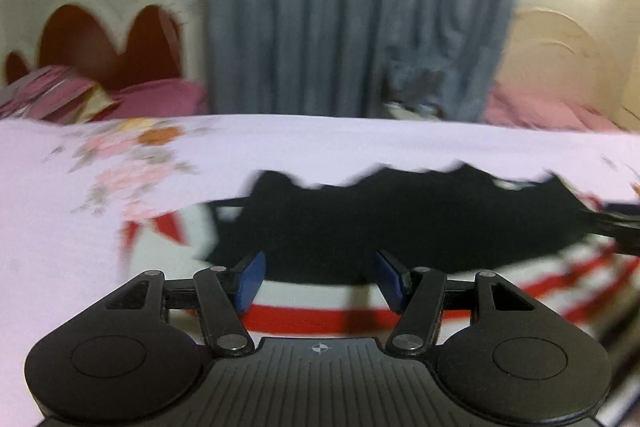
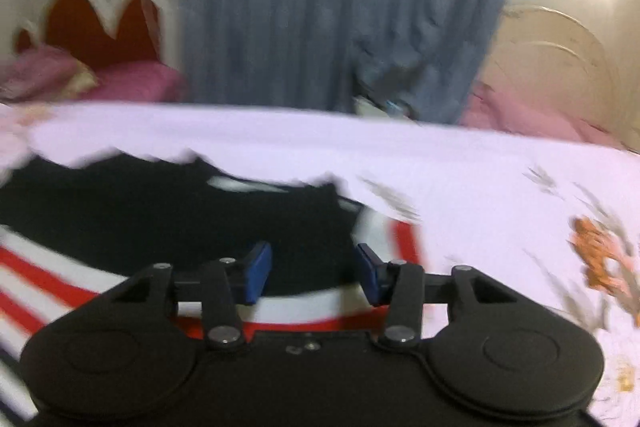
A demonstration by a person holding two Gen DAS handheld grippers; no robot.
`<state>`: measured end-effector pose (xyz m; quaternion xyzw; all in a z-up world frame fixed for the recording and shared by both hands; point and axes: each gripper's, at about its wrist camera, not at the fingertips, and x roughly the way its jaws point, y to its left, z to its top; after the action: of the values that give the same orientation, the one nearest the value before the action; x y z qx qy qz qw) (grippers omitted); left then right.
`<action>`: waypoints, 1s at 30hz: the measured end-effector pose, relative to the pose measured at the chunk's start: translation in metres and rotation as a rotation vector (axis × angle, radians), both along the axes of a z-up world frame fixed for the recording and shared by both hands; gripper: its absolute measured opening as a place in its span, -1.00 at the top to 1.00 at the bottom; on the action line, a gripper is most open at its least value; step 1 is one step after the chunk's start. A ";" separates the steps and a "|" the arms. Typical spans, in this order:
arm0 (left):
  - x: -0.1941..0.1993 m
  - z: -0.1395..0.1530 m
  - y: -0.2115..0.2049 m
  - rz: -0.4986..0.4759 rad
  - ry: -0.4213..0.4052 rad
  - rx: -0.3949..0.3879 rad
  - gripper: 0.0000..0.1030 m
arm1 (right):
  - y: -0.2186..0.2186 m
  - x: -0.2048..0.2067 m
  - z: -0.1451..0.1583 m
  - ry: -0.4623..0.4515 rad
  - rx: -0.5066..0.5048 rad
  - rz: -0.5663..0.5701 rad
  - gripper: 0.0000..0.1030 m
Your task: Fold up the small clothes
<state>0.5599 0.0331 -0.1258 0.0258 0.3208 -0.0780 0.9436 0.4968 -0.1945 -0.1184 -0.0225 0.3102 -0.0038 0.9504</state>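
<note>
- The left gripper (image 1: 318,277) stood with its blue pads (image 1: 250,281) wide apart and nothing between them, poised low above the garment's near striped part.
- The right gripper (image 2: 310,273) was likewise spread wide and empty, above the garment's black area close to its right end.
- The small garment (image 1: 400,219), black with red-and-white stripes, lay spread on the bed (image 1: 360,143), nearer the bed's near edge than its far edge; the right wrist view showed it as well (image 2: 160,211).
- Both views were blurred, so exact hems and corners could not be told.
- Judgement: the step in hand seemed to be taking hold for a fold. To do it well, each gripper should pinch a single layer at an outer corner, both at matching heights, then lift together so the cloth stays taut and the edges meet squarely.
- Beyond the bed's far edge hung a blue curtain (image 1: 340,7).
</note>
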 end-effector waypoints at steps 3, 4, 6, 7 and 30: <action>-0.011 -0.006 -0.026 -0.062 0.026 0.027 -0.16 | 0.035 -0.003 -0.004 0.020 0.024 0.115 0.19; -0.014 -0.010 -0.031 -0.069 0.042 0.026 -0.16 | 0.043 -0.003 -0.007 0.033 0.028 0.131 0.18; -0.019 -0.014 -0.032 -0.062 0.051 0.027 -0.16 | 0.054 -0.002 -0.015 0.073 0.032 0.155 0.17; -0.022 -0.015 -0.029 -0.057 0.052 0.024 -0.16 | 0.055 -0.001 -0.020 0.092 0.027 0.157 0.17; -0.113 -0.012 -0.032 -0.004 0.038 0.046 -0.16 | 0.079 -0.080 -0.019 0.102 0.020 0.110 0.21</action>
<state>0.4466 0.0010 -0.1378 0.0466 0.3403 -0.0732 0.9363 0.4168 -0.1156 -0.1370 -0.0301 0.3567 0.0526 0.9323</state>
